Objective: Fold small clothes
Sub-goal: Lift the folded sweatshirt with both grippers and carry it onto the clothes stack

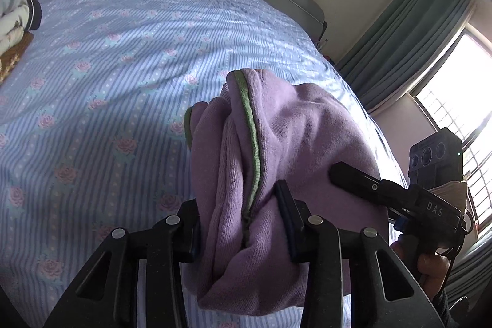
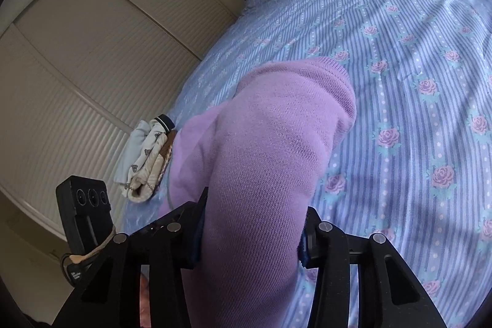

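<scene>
Matt knit garment (image 1: 276,143), ribbed weave

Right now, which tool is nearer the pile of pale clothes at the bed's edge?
Left. The pile of pale clothes lies beyond the left tool on the bedspread. The right tool is on the far side, both clamped on the purple garment.

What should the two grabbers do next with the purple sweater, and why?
Probably lower it onto the bed and spread it flat. Both the left gripper and right gripper pinch the purple sweater, which is bunched up in the air, so it likely cannot be folded neatly yet.
</scene>
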Tool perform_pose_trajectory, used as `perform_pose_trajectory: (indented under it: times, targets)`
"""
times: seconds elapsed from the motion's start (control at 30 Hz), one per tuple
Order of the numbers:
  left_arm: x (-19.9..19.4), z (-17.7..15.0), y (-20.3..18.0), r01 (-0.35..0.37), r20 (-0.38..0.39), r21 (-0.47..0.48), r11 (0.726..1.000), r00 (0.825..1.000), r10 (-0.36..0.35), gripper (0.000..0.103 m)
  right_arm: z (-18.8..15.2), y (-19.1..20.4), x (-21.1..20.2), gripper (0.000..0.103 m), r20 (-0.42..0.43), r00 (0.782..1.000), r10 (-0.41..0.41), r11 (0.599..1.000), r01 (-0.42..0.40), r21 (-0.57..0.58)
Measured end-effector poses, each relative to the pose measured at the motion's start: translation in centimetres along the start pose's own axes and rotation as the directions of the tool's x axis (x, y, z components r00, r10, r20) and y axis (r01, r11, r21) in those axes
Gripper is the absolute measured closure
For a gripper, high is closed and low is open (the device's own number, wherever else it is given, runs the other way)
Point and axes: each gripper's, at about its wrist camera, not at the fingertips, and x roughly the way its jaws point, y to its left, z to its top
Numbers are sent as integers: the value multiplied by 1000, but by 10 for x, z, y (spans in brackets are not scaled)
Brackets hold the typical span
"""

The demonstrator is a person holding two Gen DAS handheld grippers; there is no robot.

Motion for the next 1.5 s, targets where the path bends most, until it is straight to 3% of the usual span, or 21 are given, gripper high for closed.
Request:
perform_pose_trajectory:
  times: [0.2, 0.37, 0.6, 0.8, 0.93, 1.07, 1.23, 1.33, 1.5]
  targets:
    - [-61, 23, 14, -15, 59, 6, 1000, 998, 15, 63, 11, 58, -2, 57, 20, 999, 32, 998, -31, -51]
    - [-129, 53, 51, -54, 127, -10, 999, 990, 54, 63, 25, 129, 21, 57, 22, 997, 78, 992, -75, -105]
    - [-231, 115, 133, -161, 217, -26, 987, 963, 162, 63, 50, 251, 96, 57, 7, 985, 174, 969, -170, -179]
    - [-285, 167, 209, -267, 269, -38, 963, 926, 267, 63, 70, 334, 179, 57, -7, 969, 249, 952, -246, -183]
    - [-289, 181, 262, -274, 263, -67, 959, 923, 282, 63, 76, 364, 233, 57, -26, 967, 254, 951, -254, -173]
    - [-269, 178, 302, -292, 234, -66, 954, 925, 300, 62, 66, 366, 280, 57, -52, 973, 224, 960, -230, -161]
    - [-225, 157, 343, -315, 166, -106, 943, 930, 329, 62, 47, 336, 332, 57, -120, 982, 147, 982, -160, -105]
    - [-209, 144, 352, -312, 171, -118, 943, 929, 329, 58, 36, 319, 347, 53, -124, 985, 117, 987, -129, -97]
    - [-204, 140, 354, -339, 189, -99, 936, 917, 352, 52, 33, 310, 350, 49, -109, 985, 134, 982, -147, -122]
